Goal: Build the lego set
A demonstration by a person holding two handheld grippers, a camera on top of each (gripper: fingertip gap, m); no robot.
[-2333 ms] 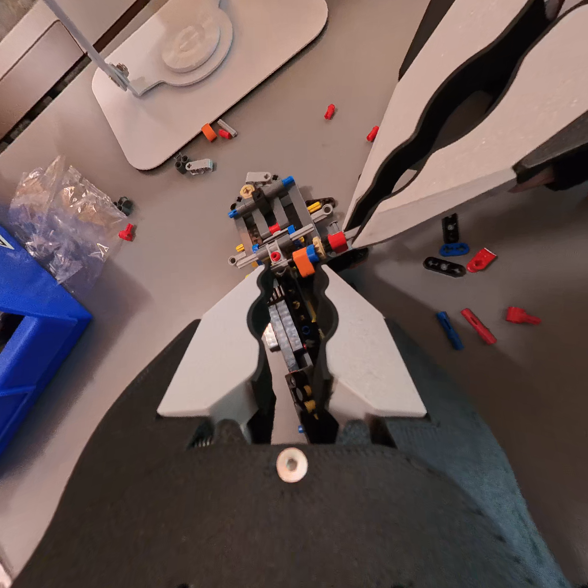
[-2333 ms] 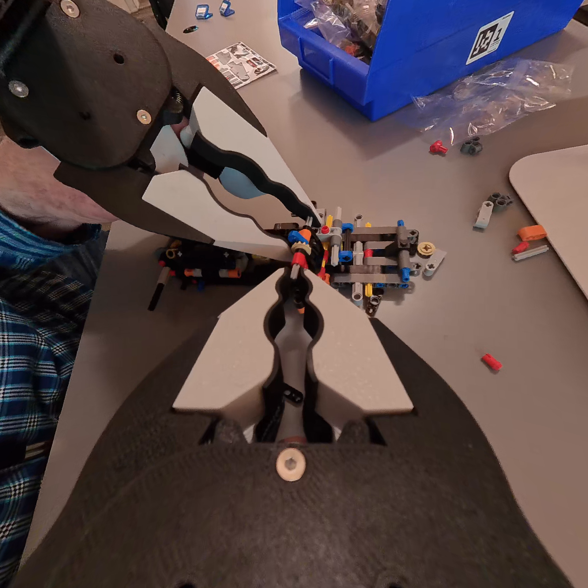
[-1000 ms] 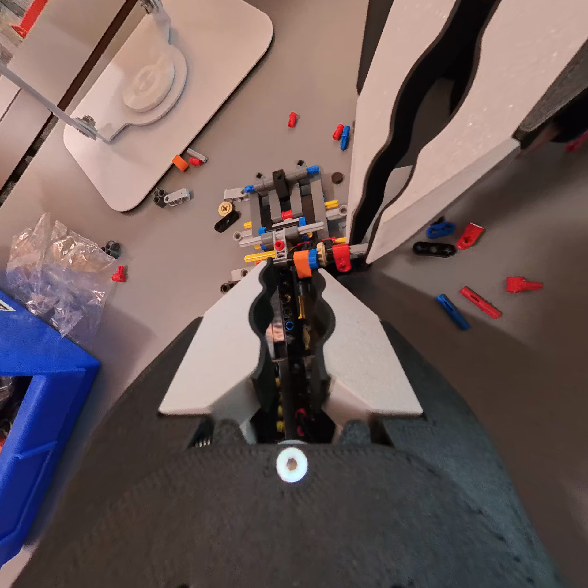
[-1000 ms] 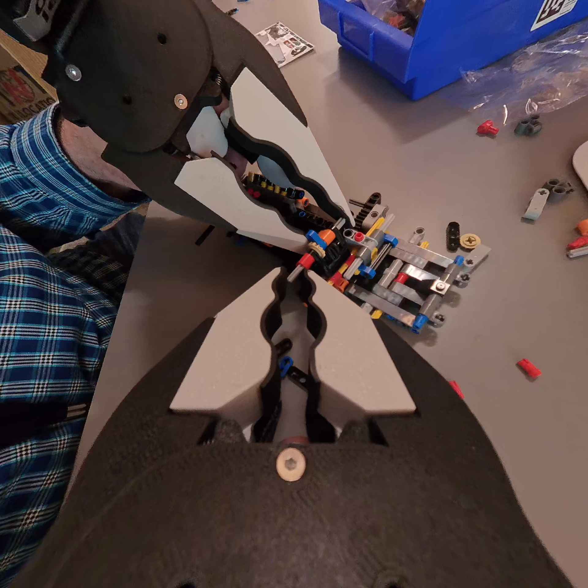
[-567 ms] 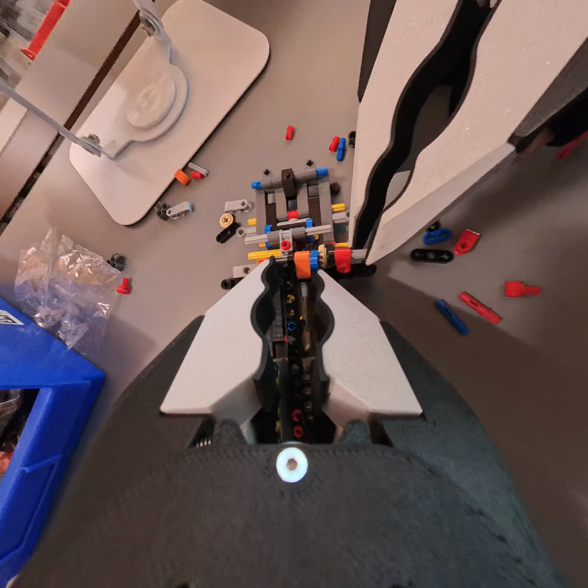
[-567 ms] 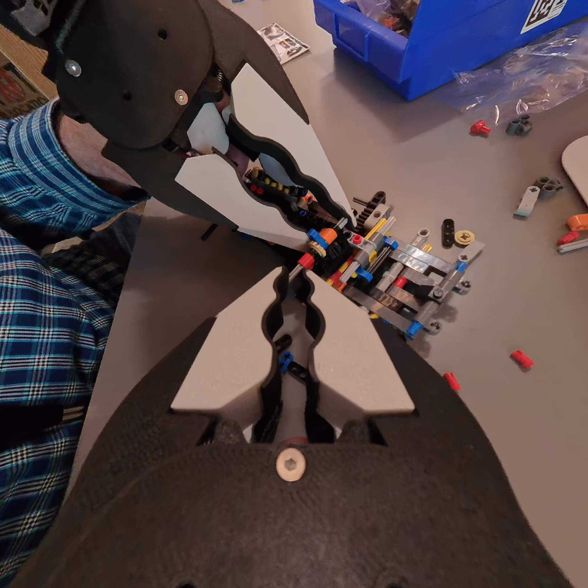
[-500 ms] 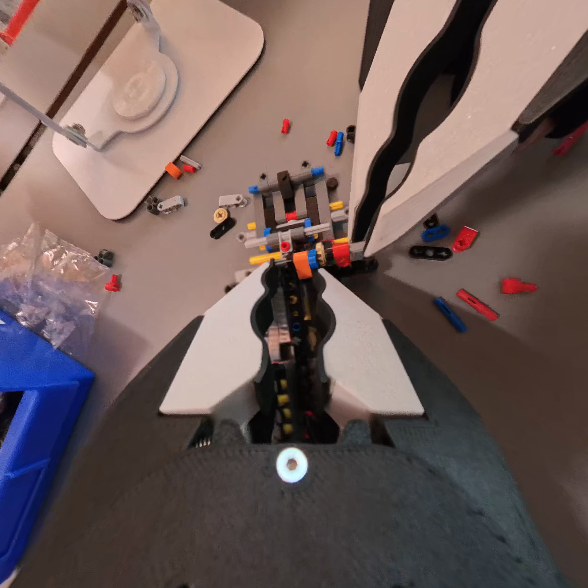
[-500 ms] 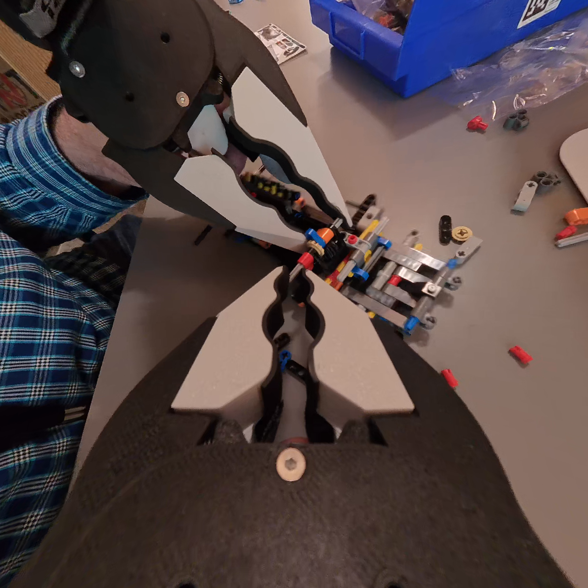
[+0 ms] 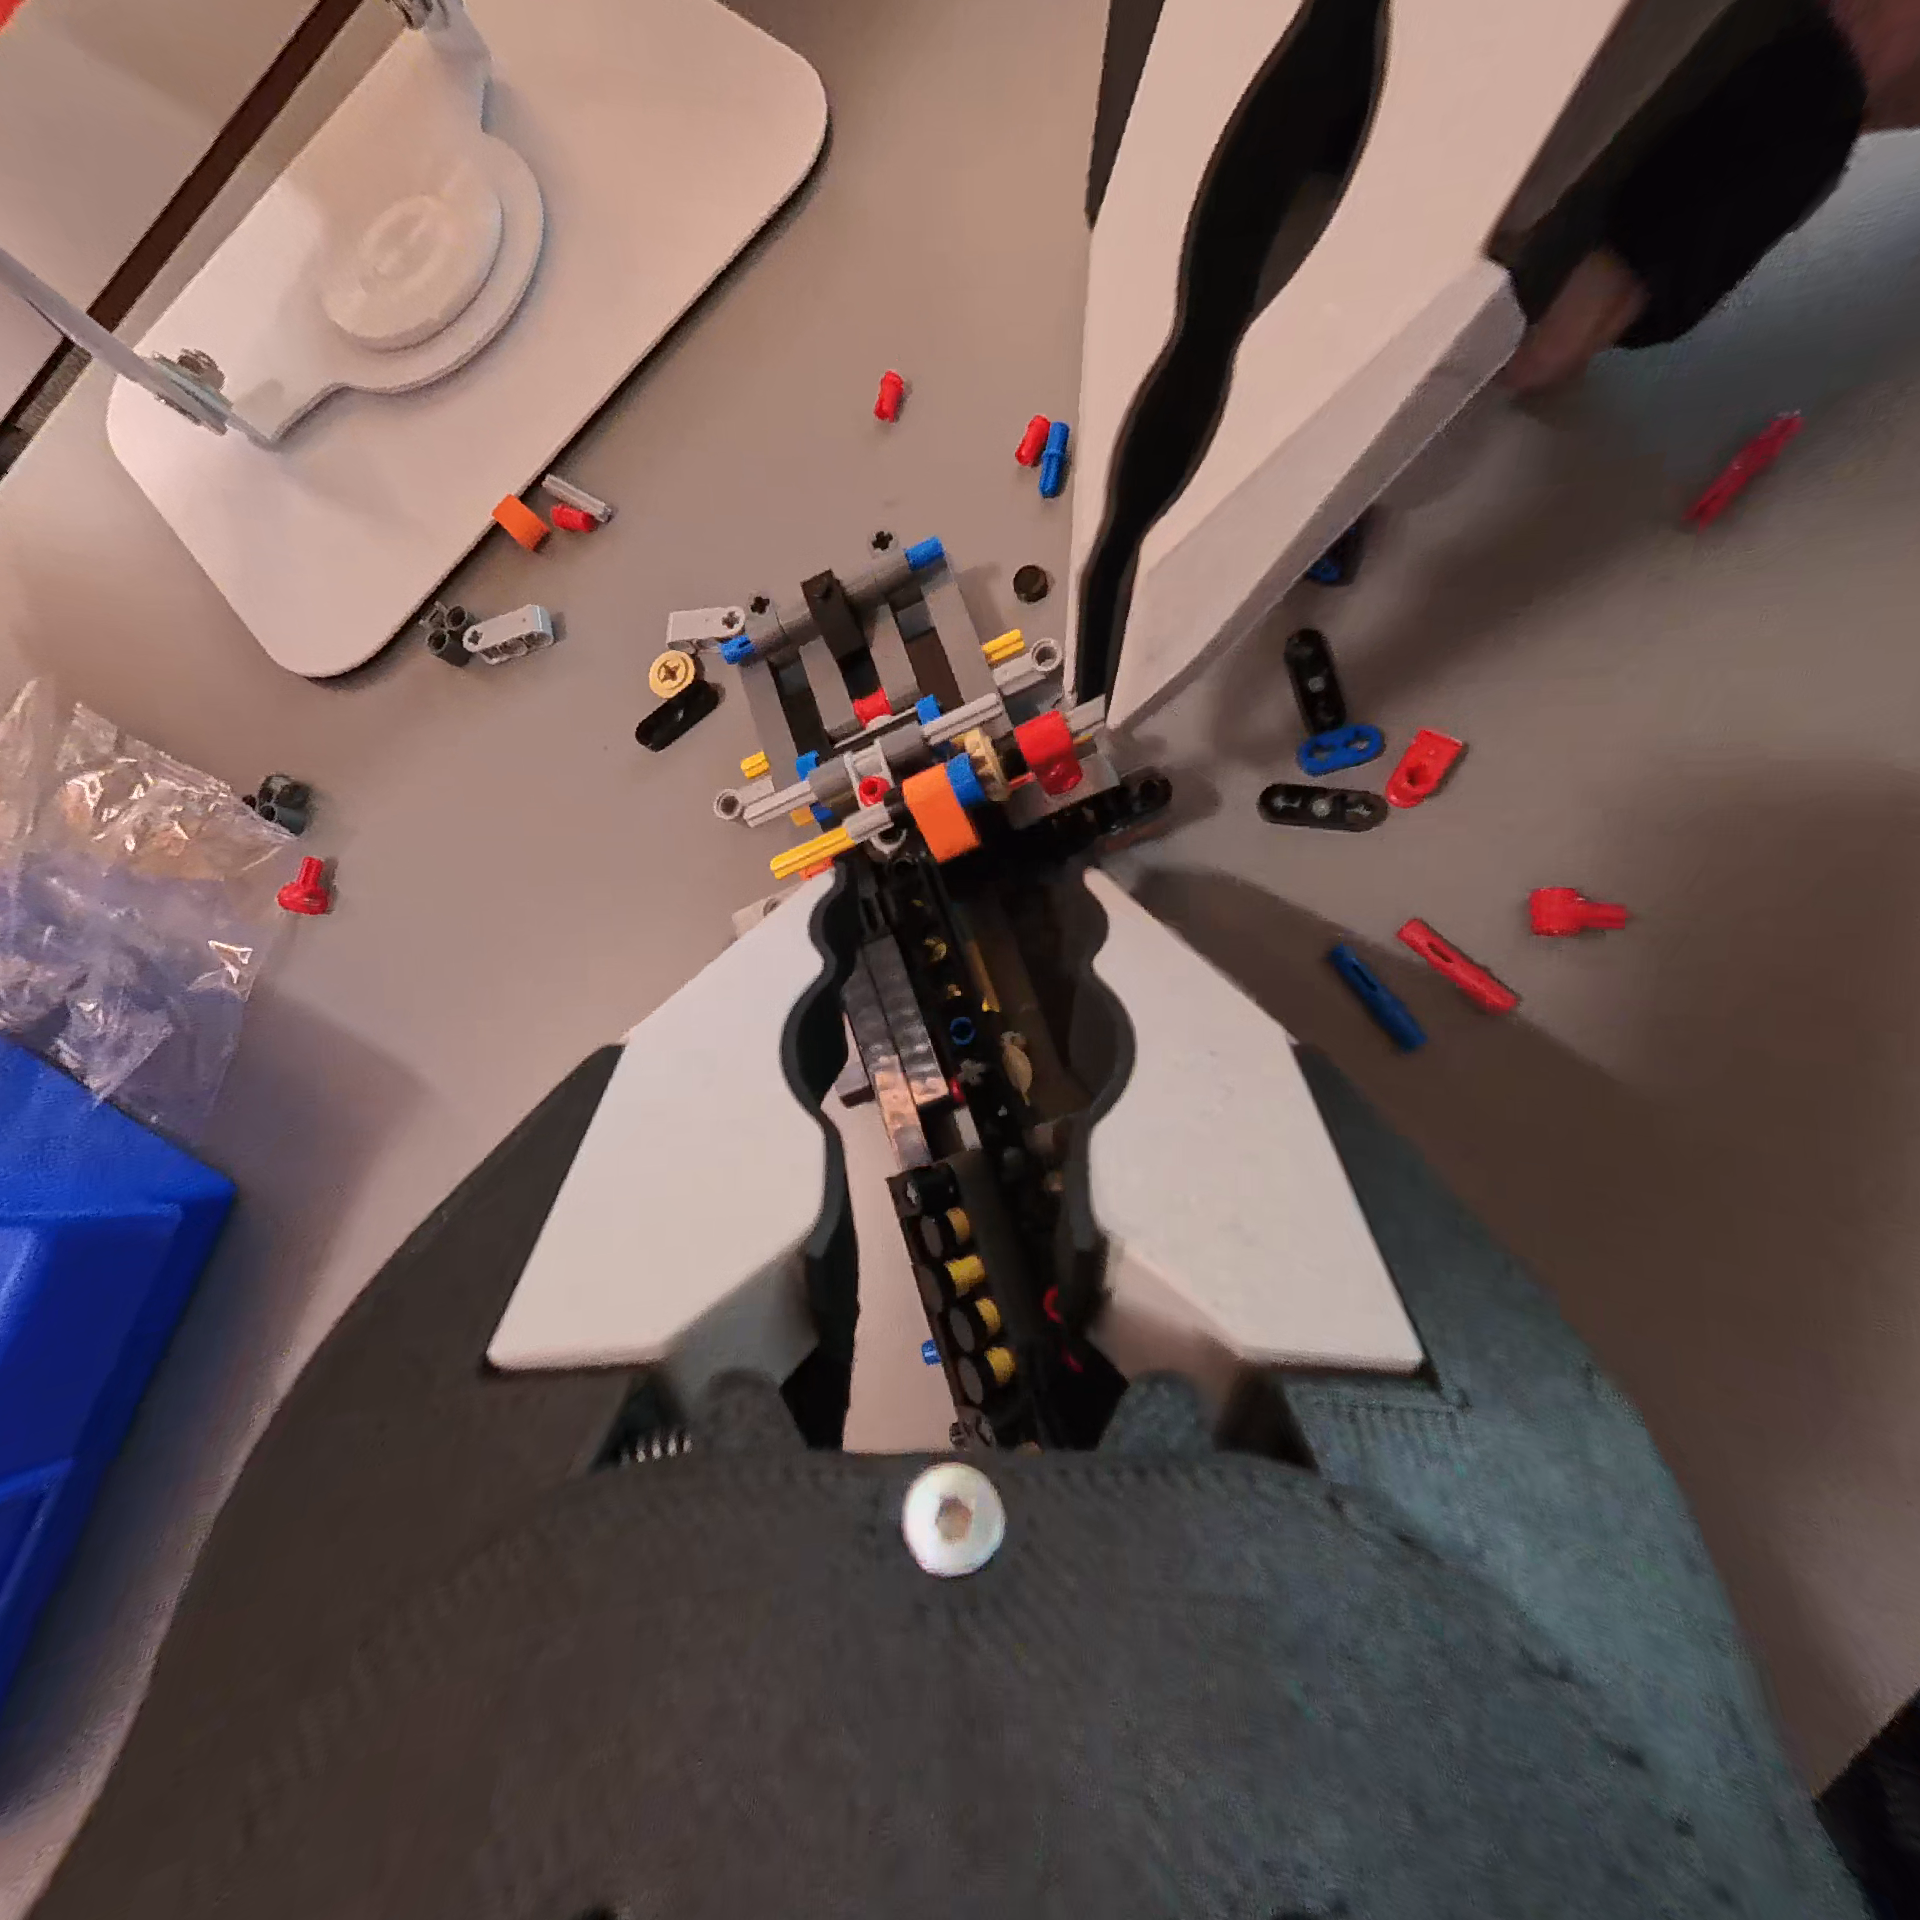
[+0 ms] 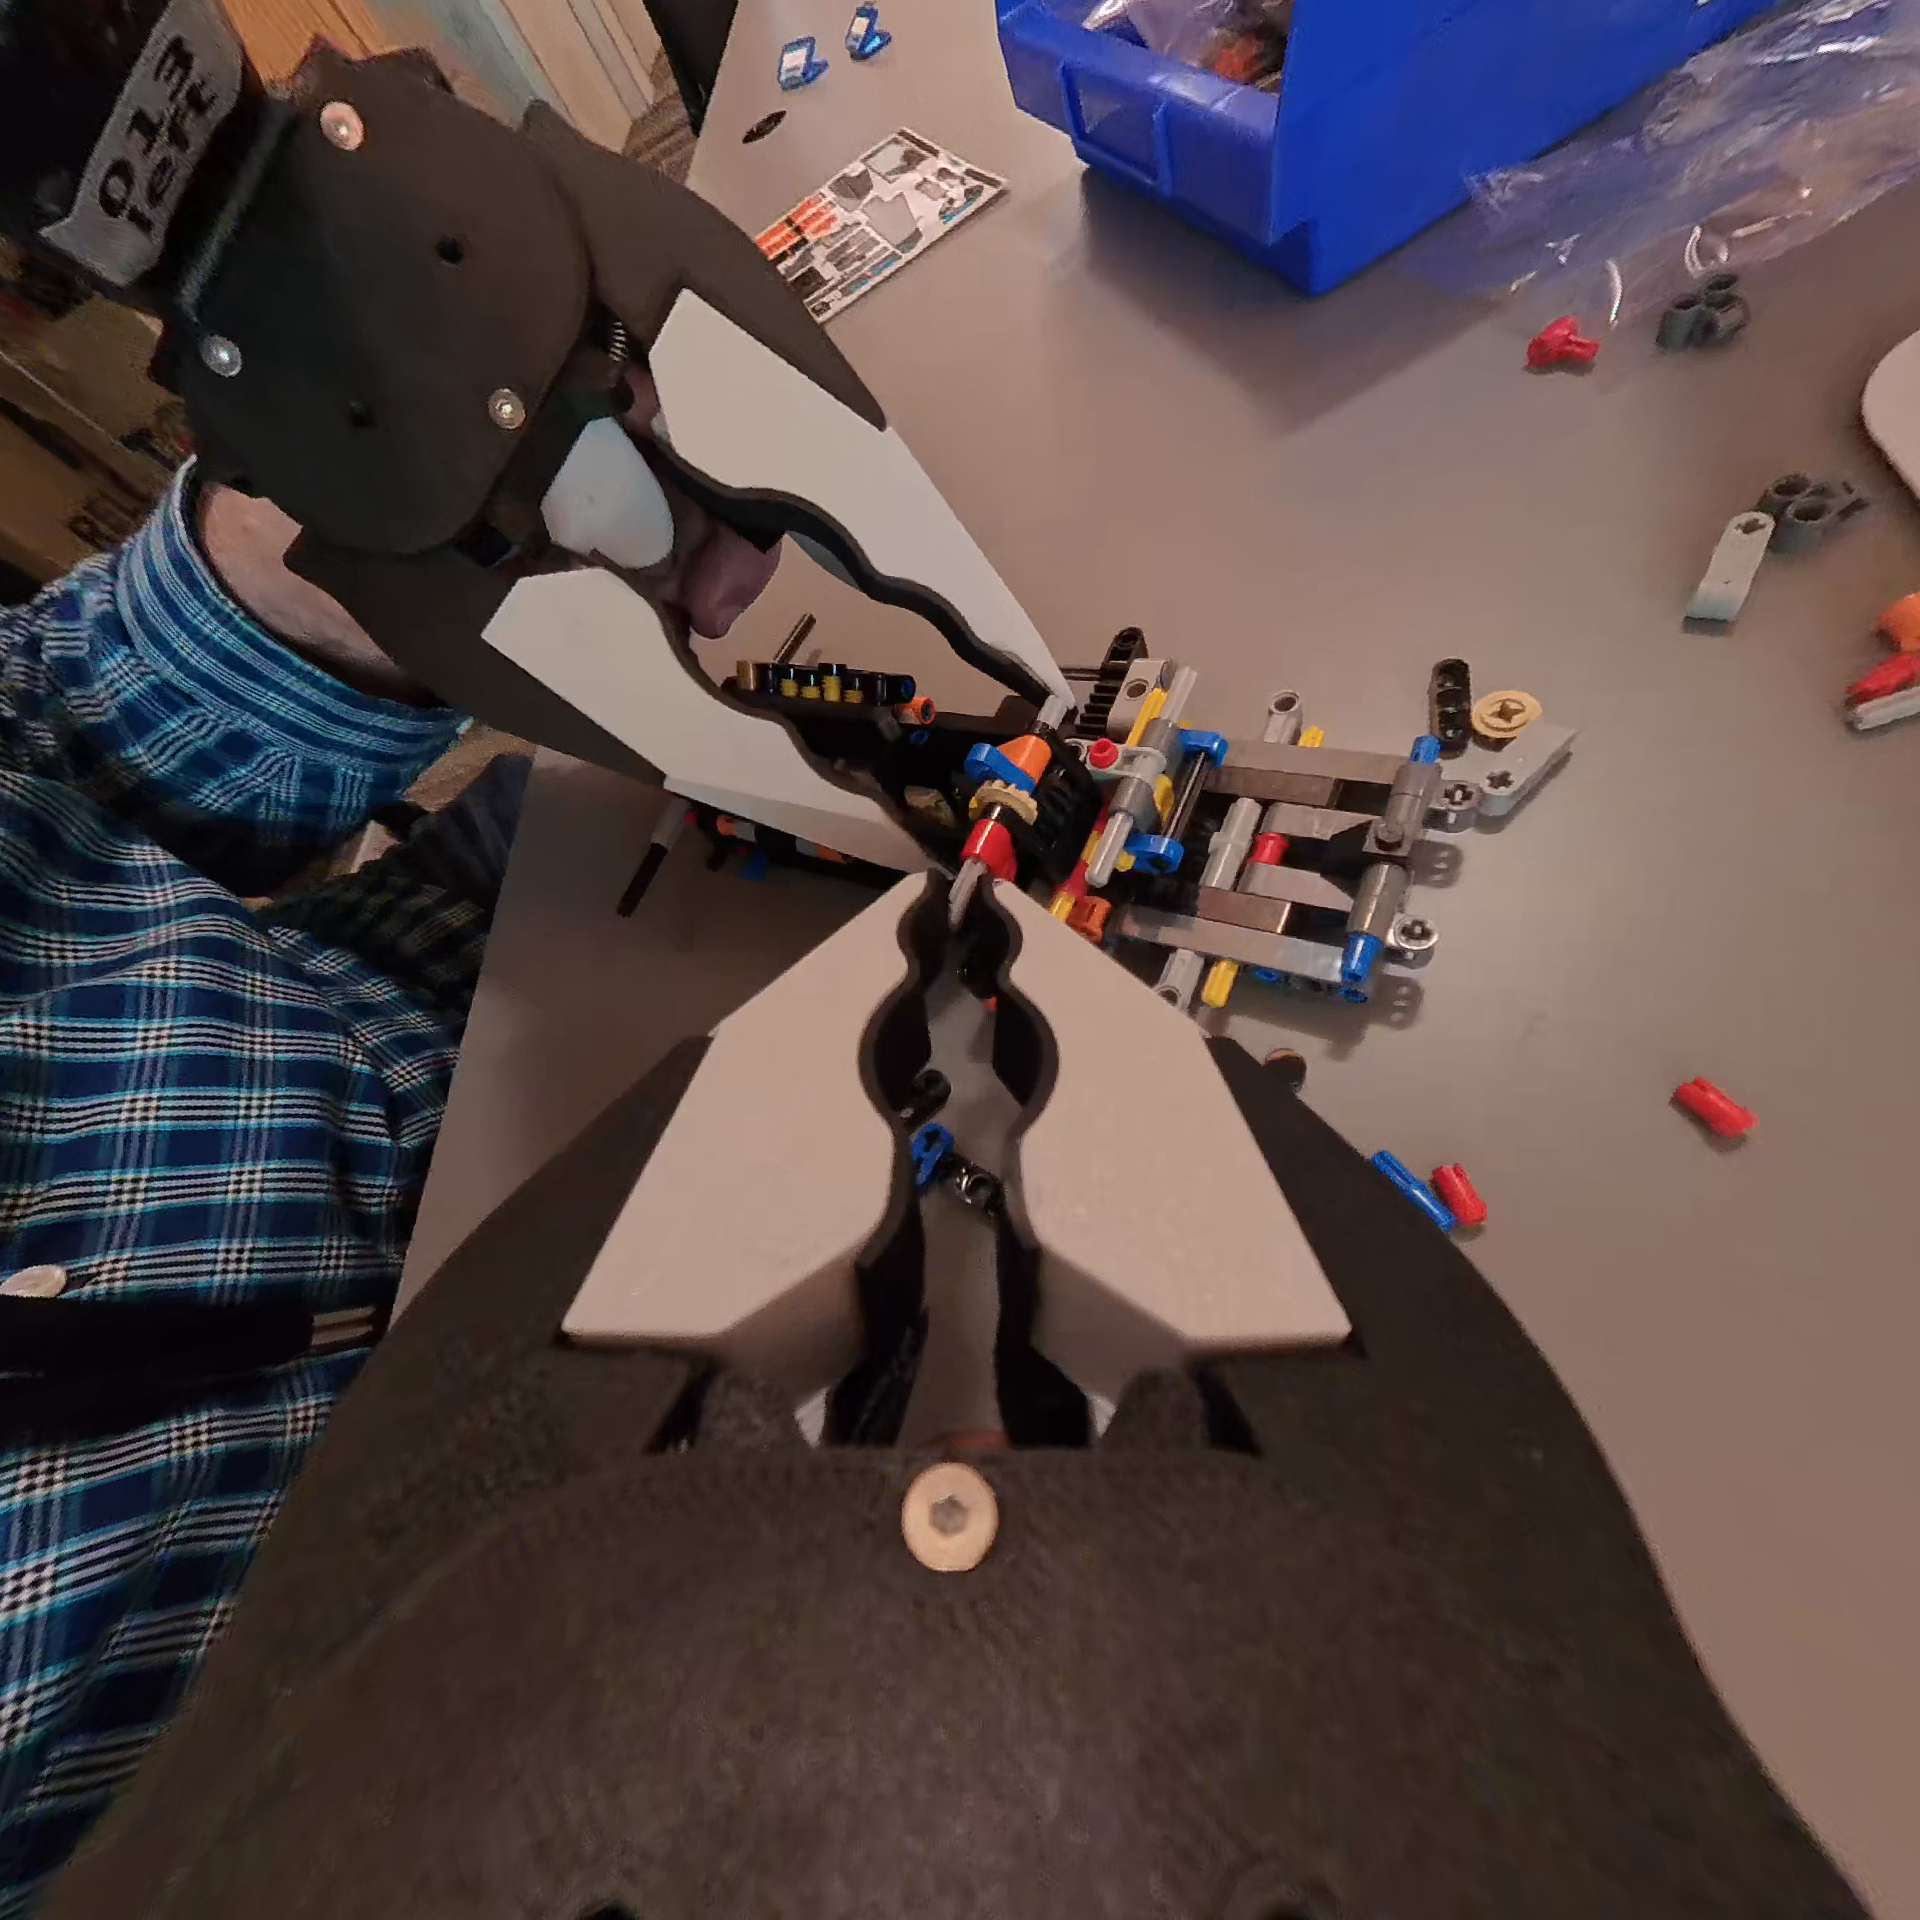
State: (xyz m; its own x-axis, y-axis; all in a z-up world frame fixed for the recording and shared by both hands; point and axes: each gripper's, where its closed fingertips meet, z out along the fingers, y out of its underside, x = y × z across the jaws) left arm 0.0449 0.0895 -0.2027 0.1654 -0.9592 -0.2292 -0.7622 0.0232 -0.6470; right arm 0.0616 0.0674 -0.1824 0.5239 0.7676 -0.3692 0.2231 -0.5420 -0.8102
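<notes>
The partly built lego model [image 9: 862, 686] has a grey and black frame with blue, yellow and red pins. My left gripper [image 9: 956, 883] is shut on its black beam end, which runs back between the fingers. A grey axle [image 10: 966, 883] with a red bush [image 10: 989, 844], a tan gear and an orange bush [image 9: 940, 816] sticks out of the model's side. My right gripper [image 10: 961, 888] is shut on this axle's tip. The right gripper [image 9: 1099, 719] enters the left wrist view from the top right. The left gripper [image 10: 997, 779] and the model [image 10: 1278, 831] show in the right wrist view.
Loose red, blue and black pieces [image 9: 1455, 966] lie on the grey table [image 10: 1247, 468]. A blue bin [image 10: 1351, 125], a clear bag [image 9: 114, 862], a white stand base [image 9: 468, 260] and an instruction sheet [image 10: 878, 218] are around. A person's plaid sleeve [image 10: 156, 1039] is at the left. The grippers are tip to tip, or close to it.
Both grippers stay shut on the model and the axle. The model has turned a little, its grey frame end swinging round, and it sits closer to the table.
</notes>
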